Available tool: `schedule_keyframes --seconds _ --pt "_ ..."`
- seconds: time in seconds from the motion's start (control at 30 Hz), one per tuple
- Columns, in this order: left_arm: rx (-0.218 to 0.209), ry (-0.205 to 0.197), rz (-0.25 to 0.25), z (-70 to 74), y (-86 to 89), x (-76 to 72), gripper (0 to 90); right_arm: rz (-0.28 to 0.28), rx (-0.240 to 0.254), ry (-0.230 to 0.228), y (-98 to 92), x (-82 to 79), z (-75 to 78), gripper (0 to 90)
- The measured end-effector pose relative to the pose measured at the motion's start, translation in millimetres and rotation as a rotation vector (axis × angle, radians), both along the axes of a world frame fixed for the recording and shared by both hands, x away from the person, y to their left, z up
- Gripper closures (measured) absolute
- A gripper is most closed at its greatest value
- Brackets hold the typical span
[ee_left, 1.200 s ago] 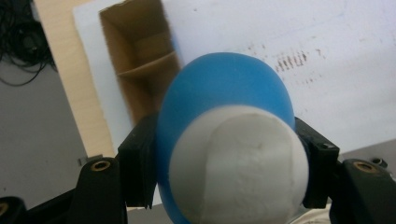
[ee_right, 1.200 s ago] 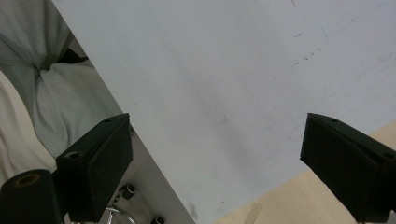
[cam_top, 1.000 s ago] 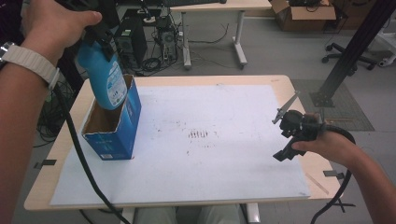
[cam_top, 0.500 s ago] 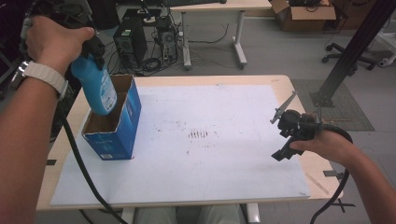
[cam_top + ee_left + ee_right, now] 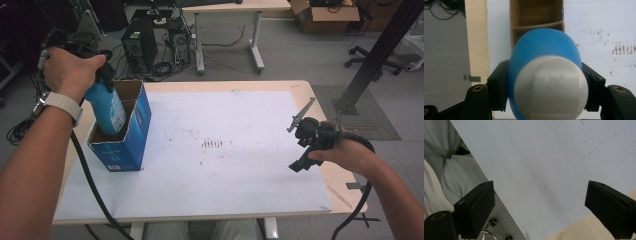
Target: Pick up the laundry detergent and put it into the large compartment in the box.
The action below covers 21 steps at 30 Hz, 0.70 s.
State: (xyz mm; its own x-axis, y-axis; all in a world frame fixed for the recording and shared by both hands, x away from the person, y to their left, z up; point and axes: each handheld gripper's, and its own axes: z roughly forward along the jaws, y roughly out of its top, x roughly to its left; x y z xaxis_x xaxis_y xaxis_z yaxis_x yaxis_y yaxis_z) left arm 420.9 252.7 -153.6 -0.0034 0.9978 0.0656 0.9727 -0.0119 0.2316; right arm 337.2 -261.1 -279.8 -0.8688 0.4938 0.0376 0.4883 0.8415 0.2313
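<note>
Clamped on the sides of one blue plastic bottle with a white cap (image 5: 546, 82), the left gripper (image 5: 546, 92) has its two black jaws pressed against the bottle's body, one on each side, as the left gripper view shows; the white cap points back toward that camera. In the high view the left gripper (image 5: 87, 65) is held in the person's left hand (image 5: 70, 72) above the left part of the table, and the bottle (image 5: 107, 107) hangs from it with its lower end inside the open top of a single blue cardboard box with a brown inside (image 5: 122, 132). The left gripper view shows a cardboard divider across the inside of the box (image 5: 536, 15), beyond the bottle.

At the right side of the table the right gripper (image 5: 300, 142) sits in the person's right hand (image 5: 345, 152), over the table's right edge. Its two jaws stand wide apart in the right gripper view, with nothing between them and touching nothing; the right gripper (image 5: 539, 202) looks down past them onto one white sheet (image 5: 544, 157) that covers the top of the one light wooden table (image 5: 320, 100). The box stands on this sheet (image 5: 225, 150) near its left edge, well apart from the right gripper.
</note>
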Motion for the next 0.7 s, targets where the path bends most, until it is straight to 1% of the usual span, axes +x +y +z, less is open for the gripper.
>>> schedule_keyframes --seconds 0.03,0.13,0.23,0.27,0.33,0.37,0.4,0.5,0.53,0.6,0.67,0.7 --pt "0.001 0.009 -0.001 -5.1 0.2 0.3 37.1 -0.001 0.001 0.0 -0.1 -0.2 -0.1 9.2" --pt "0.005 0.001 0.002 -17.8 0.9 0.3 37.1 -0.002 -0.002 0.001 -0.9 -0.3 -1.2 9.2" --pt "-0.004 -0.002 0.011 -30.6 2.6 0.7 37.1 -0.003 -0.001 0.003 -1.2 -0.2 -2.8 9.2" --pt "-0.007 0.004 0.011 -35.5 3.3 1.0 37.1 -0.003 -0.002 0.003 -1.1 -0.2 -3.0 9.2" --pt "-0.008 0.003 0.011 -43.1 3.7 1.1 37.1 -0.004 -0.001 0.005 -0.8 -0.3 -2.9 9.2" --pt "-0.008 0.003 0.011 -43.1 3.7 1.1 37.1 -0.004 -0.001 0.005 -0.8 -0.3 -2.9 9.2" --pt "-0.007 -0.001 0.015 -50.0 3.6 1.3 37.2 -0.007 0.0 0.004 -0.6 -0.1 -2.6 9.2" --pt "0.0 0.004 0.011 -62.1 2.5 2.1 37.1 -0.003 0.0 0.005 0.0 0.4 -2.9 9.2" --pt "0.004 -0.001 0.008 -67.1 2.3 2.2 37.1 -0.004 0.002 0.005 0.3 0.4 -3.4 9.2" --pt "0.004 0.005 0.008 -73.4 2.0 2.6 37.2 -0.003 -0.002 0.006 0.3 0.4 -4.0 9.2" --pt "0.004 -0.003 0.006 -80.1 1.8 2.6 37.1 -0.004 -0.001 0.006 -0.2 0.2 -4.3 9.2" --pt "0.001 0.003 0.008 -84.3 1.8 2.7 37.2 -0.006 -0.002 0.006 -0.5 0.1 -4.2 9.2"
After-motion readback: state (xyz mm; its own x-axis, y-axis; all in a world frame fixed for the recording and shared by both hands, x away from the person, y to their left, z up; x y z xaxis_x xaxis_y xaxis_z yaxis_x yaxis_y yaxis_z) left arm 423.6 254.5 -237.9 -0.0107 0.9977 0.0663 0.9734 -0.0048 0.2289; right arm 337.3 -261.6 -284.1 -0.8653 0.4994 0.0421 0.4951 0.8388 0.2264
